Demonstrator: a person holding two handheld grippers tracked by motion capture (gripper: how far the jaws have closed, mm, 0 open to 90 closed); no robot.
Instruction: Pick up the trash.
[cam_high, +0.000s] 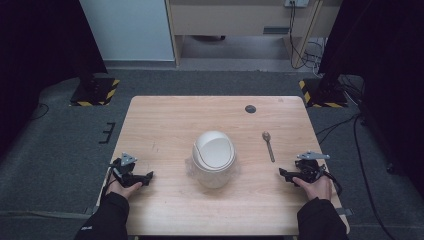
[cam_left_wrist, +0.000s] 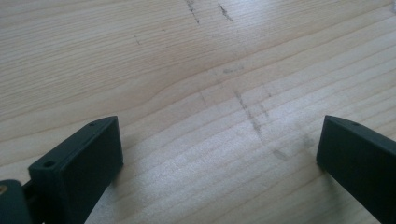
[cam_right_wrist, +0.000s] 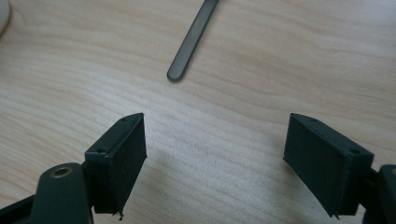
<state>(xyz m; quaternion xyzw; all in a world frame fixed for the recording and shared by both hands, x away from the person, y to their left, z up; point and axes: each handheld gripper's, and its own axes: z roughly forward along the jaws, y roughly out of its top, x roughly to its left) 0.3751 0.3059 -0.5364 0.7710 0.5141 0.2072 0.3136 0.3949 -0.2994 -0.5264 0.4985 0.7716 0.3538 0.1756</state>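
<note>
The left gripper and the right gripper rest on the table with jaws spread wide, holding nothing. Between them stands a white jar with its lid tilted; its contents are hidden. Just beyond the right gripper lies a spoon, whose handle end shows in the right gripper view.
</note>
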